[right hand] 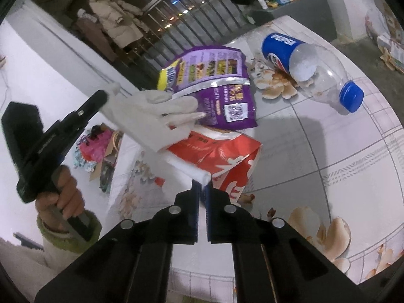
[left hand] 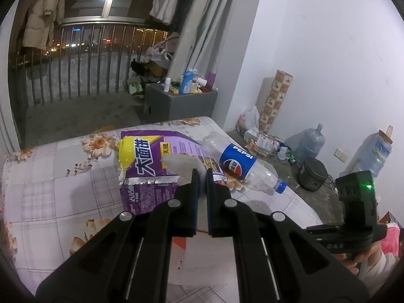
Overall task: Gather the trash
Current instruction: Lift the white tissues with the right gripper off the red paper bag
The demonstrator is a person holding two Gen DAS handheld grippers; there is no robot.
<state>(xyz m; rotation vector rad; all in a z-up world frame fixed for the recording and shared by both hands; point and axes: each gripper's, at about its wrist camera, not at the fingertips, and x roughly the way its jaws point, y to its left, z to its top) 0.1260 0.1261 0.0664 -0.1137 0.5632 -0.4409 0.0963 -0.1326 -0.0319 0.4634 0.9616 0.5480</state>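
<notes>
My left gripper (left hand: 202, 174) is shut on a white disposable glove (left hand: 180, 162). In the right wrist view the glove (right hand: 154, 118) hangs limp from the left gripper (right hand: 104, 98) above the table. My right gripper (right hand: 202, 186) is shut on the white near edge of a crumpled red and white bag (right hand: 224, 156). A torn purple snack wrapper (right hand: 222, 93) lies just beyond the bag. An empty Pepsi bottle (right hand: 310, 68) with a blue cap lies on its side to the wrapper's right. The wrapper (left hand: 156, 161) and bottle (left hand: 242, 164) also show past the left fingertips.
The trash lies on a floral-patterned table top (right hand: 341, 151). A hand in a green cuff (right hand: 63, 194) grips the left tool. Beyond the table stand a grey cabinet (left hand: 181, 101) crowded with items, balcony railing (left hand: 75, 58), and water jugs (left hand: 310, 144) on the littered floor.
</notes>
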